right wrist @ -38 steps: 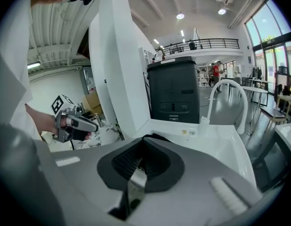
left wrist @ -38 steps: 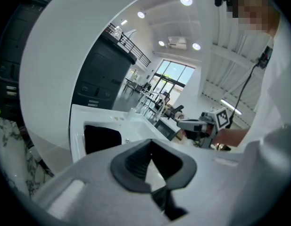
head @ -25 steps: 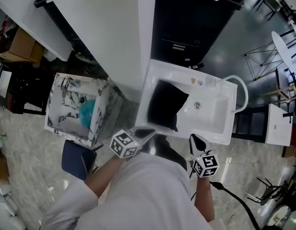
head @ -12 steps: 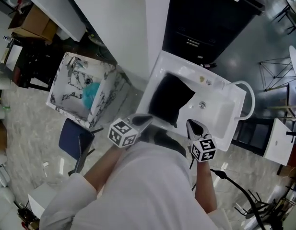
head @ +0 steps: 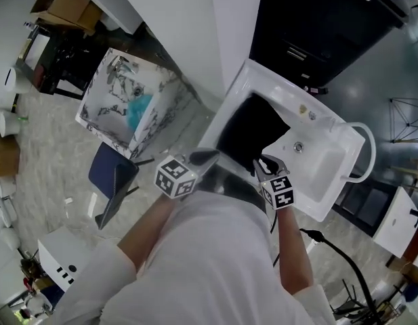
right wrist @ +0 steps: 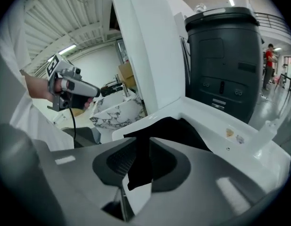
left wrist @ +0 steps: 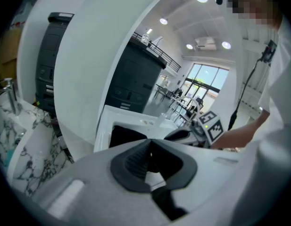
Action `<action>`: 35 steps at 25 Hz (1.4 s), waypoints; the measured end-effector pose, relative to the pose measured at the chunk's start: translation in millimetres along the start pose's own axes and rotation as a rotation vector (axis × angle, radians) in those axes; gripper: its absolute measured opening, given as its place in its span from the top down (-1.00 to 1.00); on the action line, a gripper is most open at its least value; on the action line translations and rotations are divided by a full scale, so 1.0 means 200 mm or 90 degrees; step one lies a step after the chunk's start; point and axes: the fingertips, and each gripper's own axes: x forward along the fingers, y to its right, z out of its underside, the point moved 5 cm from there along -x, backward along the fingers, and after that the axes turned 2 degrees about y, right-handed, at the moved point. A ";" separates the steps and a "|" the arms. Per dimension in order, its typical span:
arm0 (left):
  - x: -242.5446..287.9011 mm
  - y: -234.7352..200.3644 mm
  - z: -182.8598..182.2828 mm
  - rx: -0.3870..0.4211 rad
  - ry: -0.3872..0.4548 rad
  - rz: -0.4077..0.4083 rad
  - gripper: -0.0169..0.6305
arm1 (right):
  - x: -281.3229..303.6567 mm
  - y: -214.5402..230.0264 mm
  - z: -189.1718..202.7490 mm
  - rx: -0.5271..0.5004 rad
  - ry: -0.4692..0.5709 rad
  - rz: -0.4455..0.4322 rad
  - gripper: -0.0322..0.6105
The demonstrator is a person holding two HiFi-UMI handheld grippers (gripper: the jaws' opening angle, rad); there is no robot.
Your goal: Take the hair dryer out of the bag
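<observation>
Standing at white sink (head: 324, 164), looking steeply down. Seeing black bag (head: 249, 127) lying in sink's left half, reaching from far edge to near edge, its right side ending short of drain (head: 298, 147). Not seeing hair dryer in any view, so can't tell if it's inside bag. Holding L gripper (head: 210, 156) clenched, jaws meeting tip to tip w/ nothing between, hanging over sink's near-left corner just beside bag's near edge. Holding R gripper (head: 263, 162) released: jaws having just been opening, standing partly apart, pointing down at bag's near-right corner. Seeing bag's dark edge lining up w/ jaw gap in R gripper view, pads not pressing on it; can't tell if anything's touching. Sitting both grippers near each other along sink's near edge, tips apart. Also spotting marble-pattern basin (head: 100, 107) well left of sink w/ teal thing (head: 137, 112) inside, and black cabinet (head: 330, 32) beyond sink's far edge
</observation>
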 end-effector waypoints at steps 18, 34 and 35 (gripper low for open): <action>0.02 -0.05 0.21 -0.108 0.010 -0.078 0.94 | 0.53 -0.15 0.36 -0.410 -0.168 -0.092 0.15; 0.16 0.01 0.26 -0.088 -0.035 -0.066 0.94 | 0.49 -0.04 0.35 -0.284 -0.130 -0.125 0.84; 0.17 0.01 0.26 -0.086 -0.039 -0.063 0.94 | 0.49 -0.03 0.34 -0.273 -0.127 -0.126 0.84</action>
